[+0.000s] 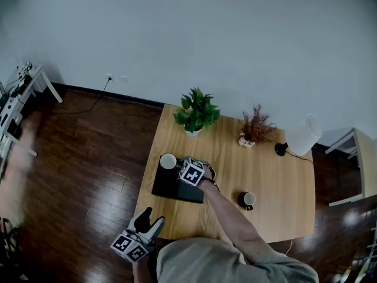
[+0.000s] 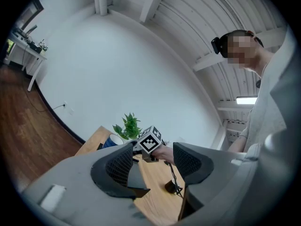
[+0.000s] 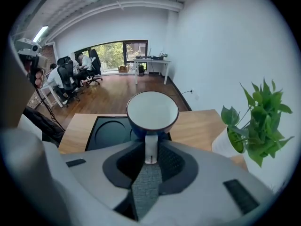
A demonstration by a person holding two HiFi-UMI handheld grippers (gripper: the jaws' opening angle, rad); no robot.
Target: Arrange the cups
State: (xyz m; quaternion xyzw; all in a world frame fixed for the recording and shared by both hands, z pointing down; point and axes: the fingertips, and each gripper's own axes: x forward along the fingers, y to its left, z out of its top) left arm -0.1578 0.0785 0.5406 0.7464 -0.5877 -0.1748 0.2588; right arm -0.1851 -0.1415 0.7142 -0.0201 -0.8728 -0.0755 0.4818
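Observation:
My right gripper (image 3: 150,157) is shut on the white handle of a blue cup (image 3: 151,112) with a white inside. The cup is upright over the far left corner of a black tray (image 3: 106,131) that has round recesses. I cannot tell whether it rests on the tray. From the head view, that cup (image 1: 168,161) lies just left of my right gripper (image 1: 177,165). A second, dark cup (image 1: 247,200) stands on the bare table at the right. My left gripper (image 1: 151,219) hovers at the table's near edge, open and empty (image 2: 153,161).
The black tray (image 1: 174,187) lies on the left part of the wooden table (image 1: 277,181). A green potted plant (image 1: 196,114), a dried plant (image 1: 254,127) and a white lamp (image 1: 301,137) line the far edge. A dark wooden floor (image 1: 88,152) surrounds the table.

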